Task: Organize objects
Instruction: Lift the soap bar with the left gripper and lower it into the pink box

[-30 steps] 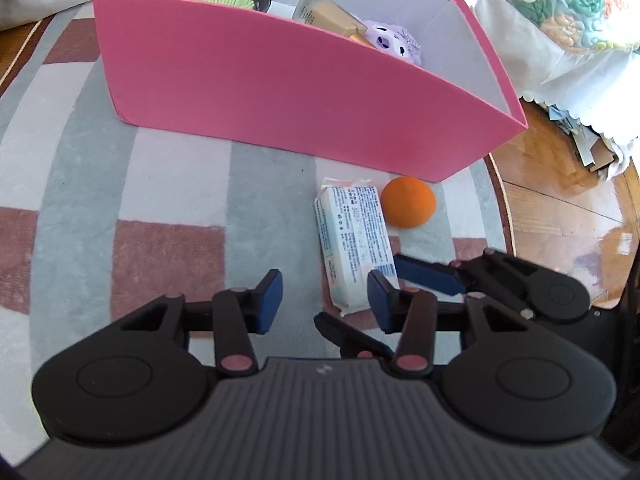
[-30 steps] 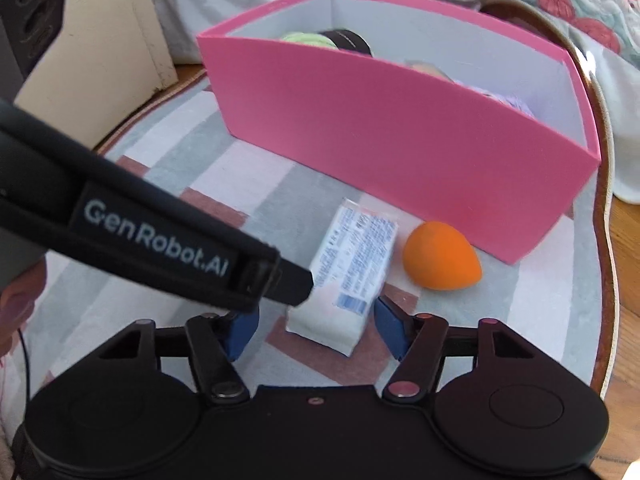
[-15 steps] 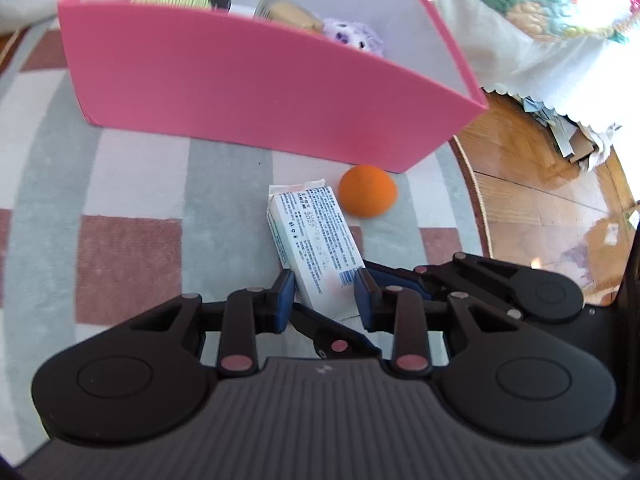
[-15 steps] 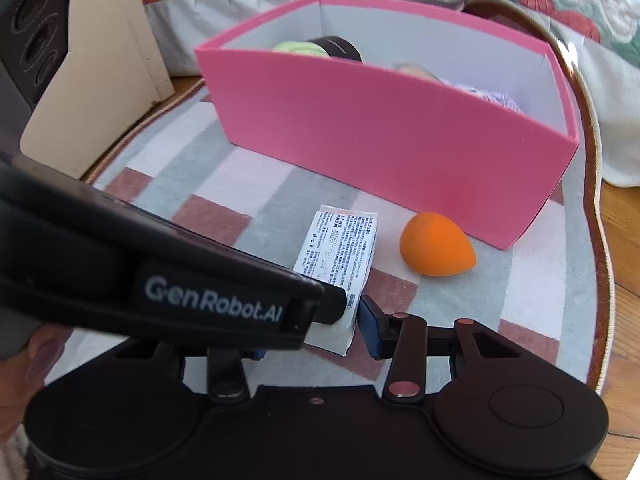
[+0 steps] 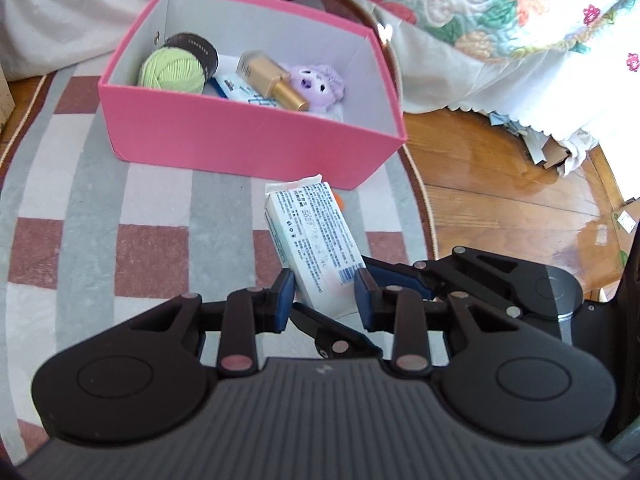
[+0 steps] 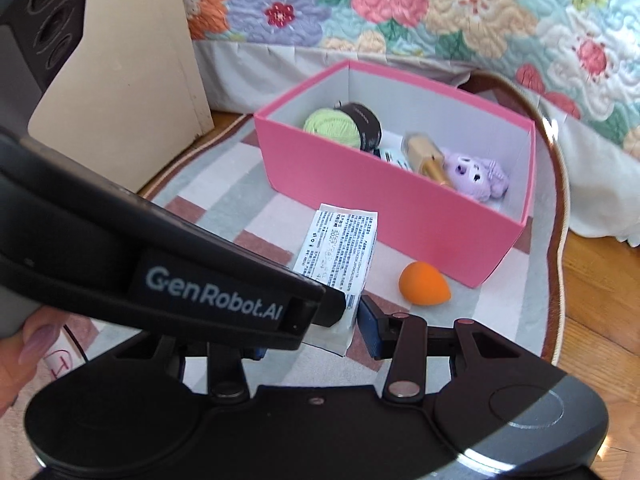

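Printed plastic wrapping covers the rectangular white packet (image 5: pixel 316 236), which is clamped at its near end by the left gripper (image 5: pixel 322 300) and apparently also by the right gripper (image 6: pixel 316 332), one pad being hidden. It is held above the striped rug (image 5: pixel 92 208), before the pink cardboard box (image 5: pixel 240 140). An egg-shaped orange sponge (image 6: pixel 424 282) lies alongside.
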`<state>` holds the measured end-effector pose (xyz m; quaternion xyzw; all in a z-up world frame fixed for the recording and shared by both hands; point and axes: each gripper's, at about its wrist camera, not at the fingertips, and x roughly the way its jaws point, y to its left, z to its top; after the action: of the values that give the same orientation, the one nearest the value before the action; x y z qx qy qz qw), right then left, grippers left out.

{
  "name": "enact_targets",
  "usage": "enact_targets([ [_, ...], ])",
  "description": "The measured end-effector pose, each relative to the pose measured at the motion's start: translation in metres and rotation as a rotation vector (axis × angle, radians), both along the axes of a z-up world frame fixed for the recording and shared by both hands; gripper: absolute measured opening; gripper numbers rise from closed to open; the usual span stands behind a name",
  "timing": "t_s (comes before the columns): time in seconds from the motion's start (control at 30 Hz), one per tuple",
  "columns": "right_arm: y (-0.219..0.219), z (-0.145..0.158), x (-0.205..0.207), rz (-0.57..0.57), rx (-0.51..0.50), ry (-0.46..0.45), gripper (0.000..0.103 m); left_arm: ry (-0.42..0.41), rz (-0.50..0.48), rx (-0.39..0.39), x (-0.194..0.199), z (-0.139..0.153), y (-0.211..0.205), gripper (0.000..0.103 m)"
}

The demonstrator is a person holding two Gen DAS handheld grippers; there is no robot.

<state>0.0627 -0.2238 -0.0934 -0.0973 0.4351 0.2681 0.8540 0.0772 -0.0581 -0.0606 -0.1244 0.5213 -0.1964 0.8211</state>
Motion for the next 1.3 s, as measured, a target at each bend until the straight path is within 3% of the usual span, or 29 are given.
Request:
enact_targets([
  [0.3,0.003,0.034,-0.016,0.018,0.030,-0.053,0.049,-0.017,-0.006,0.030,-0.003,0.040,0.003,0.031],
  [0.47,0.007,0.052,-0.011,0.026,0.037,-0.109,0.049,-0.068,-0.002,0.027,0.004,0.062,0.006,0.031],
  [0.77,0.013,0.075,0.018,0.036,0.053,-0.181,0.049,-0.126,0.028,-0.002,0.033,0.085,0.013,0.031],
  [1.0,0.024,0.085,0.053,0.076,0.057,-0.226,0.049,-0.168,0.060,0.017,0.071,0.098,0.015,0.031],
  [1.17,0.026,0.082,0.093,0.076,0.098,-0.176,0.049,-0.149,0.091,0.024,0.110,0.095,0.019,0.031],
  [1.3,0.028,0.068,0.133,0.096,0.121,-0.080,0.049,-0.066,0.140,0.006,0.145,0.077,0.024,0.031],
])
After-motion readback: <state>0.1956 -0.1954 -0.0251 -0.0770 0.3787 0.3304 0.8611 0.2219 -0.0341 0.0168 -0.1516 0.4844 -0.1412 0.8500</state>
